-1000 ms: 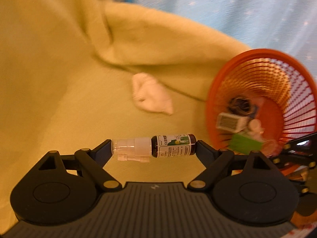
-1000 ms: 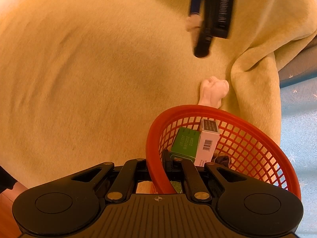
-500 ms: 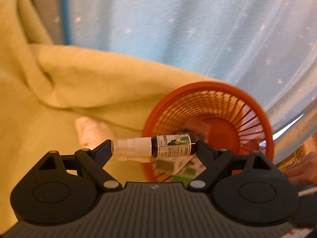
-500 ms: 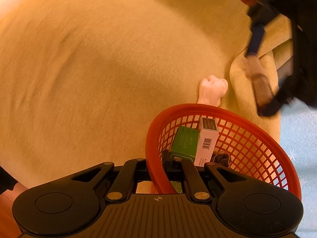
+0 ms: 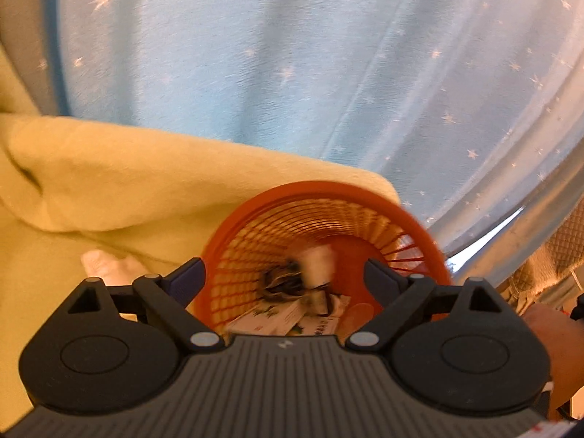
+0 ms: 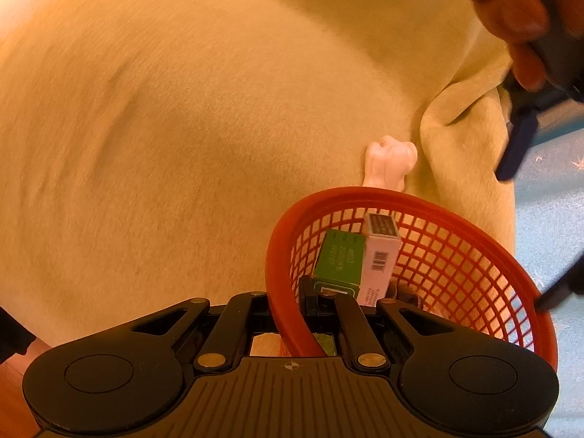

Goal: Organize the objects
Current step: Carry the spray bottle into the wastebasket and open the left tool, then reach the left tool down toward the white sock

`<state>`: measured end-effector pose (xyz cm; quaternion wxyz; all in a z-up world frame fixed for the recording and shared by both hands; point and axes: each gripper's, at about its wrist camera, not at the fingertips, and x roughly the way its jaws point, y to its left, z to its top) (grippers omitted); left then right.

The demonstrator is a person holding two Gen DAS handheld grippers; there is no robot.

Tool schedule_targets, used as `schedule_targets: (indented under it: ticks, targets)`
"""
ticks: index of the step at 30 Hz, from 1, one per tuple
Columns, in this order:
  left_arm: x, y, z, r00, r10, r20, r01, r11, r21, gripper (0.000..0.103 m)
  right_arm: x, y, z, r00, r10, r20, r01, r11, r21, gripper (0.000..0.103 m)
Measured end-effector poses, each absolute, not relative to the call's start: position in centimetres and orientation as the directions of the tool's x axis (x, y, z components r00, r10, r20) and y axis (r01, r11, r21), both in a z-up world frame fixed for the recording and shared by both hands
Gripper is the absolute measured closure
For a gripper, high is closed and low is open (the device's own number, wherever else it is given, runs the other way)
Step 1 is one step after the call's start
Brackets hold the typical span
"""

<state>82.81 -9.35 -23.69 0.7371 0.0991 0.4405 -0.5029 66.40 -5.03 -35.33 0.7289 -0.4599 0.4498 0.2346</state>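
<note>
Two grippers: you have one free and one busy, so read each in turn.
Left gripper (image 5: 284, 277): its fingers stand spread wide with nothing between them, poised over the mouth of the orange basket (image 5: 408, 219).
Right gripper (image 6: 288, 292): its fingers are pressed together on the basket's near rim, one inside the mesh wall and one outside, so that hand is steadying it.
Basket contents: a green box (image 6: 339, 259) and a pale box with a barcode (image 6: 379, 255) lean side by side against the wall; in the left wrist view a dark bottle (image 5: 281, 281) with a whitish end lies blurred on the heap, too smeared to read.
Loose piece: a crumpled white tissue (image 6: 390, 162) lies on the yellow blanket (image 6: 182, 146), just beyond the basket's far rim and beside the blanket's folded edge.
Key relation: from your left gripper the tissue sits off to the left and low, just outside the left finger (image 5: 109, 270); that free hand is your nearer one.
Long axis: the wad runs from the basket rim away toward the fold, so I judge a pinch across its narrow waist suits best.
Handling: it looks soft and light, likely to crush rather than slip.
</note>
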Motion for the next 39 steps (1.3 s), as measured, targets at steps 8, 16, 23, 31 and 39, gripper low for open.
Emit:
schedule_targets:
  ticks: [8, 16, 23, 31, 39]
  targets:
    - [83.9, -6.1, -24.5, 0.194, -0.582, -0.79, 0.791, 0.569, -0.225, 0.012, 66.7, -5.1, -35.4, 0.484, -0.072, -0.872, -0.755, 0.47, -0.457, 0.1]
    - [84.6, -2.9, -26.0, 0.246, -0.478, -0.843, 0.748, 0.647, -0.148, 0.012, 66.8, -5.0, -35.6, 0.481, -0.077, -0.873, -0.754, 0.471, -0.457, 0.1]
    - [85.2, -1.2, -26.8, 0.265, -0.427, -0.864, 0.727, 0.677, -0.112, 0.012, 66.8, -5.0, -35.3, 0.473, -0.086, -0.877, -0.756, 0.471, -0.454, 0.1]
    - [85.8, 0.1, -27.1, 0.281, -0.4, -0.872, 0.699, 0.708, -0.1, 0.012, 66.8, -4.7, -35.2, 0.466, -0.092, -0.88, -0.757, 0.473, -0.451, 0.1]
    - [86.9, 0.6, -27.8, 0.291, -0.384, -0.876, 0.679, 0.728, -0.094, 0.012, 66.8, -4.7, -34.9, 0.46, -0.099, -0.882, -0.755, 0.48, -0.447, 0.1]
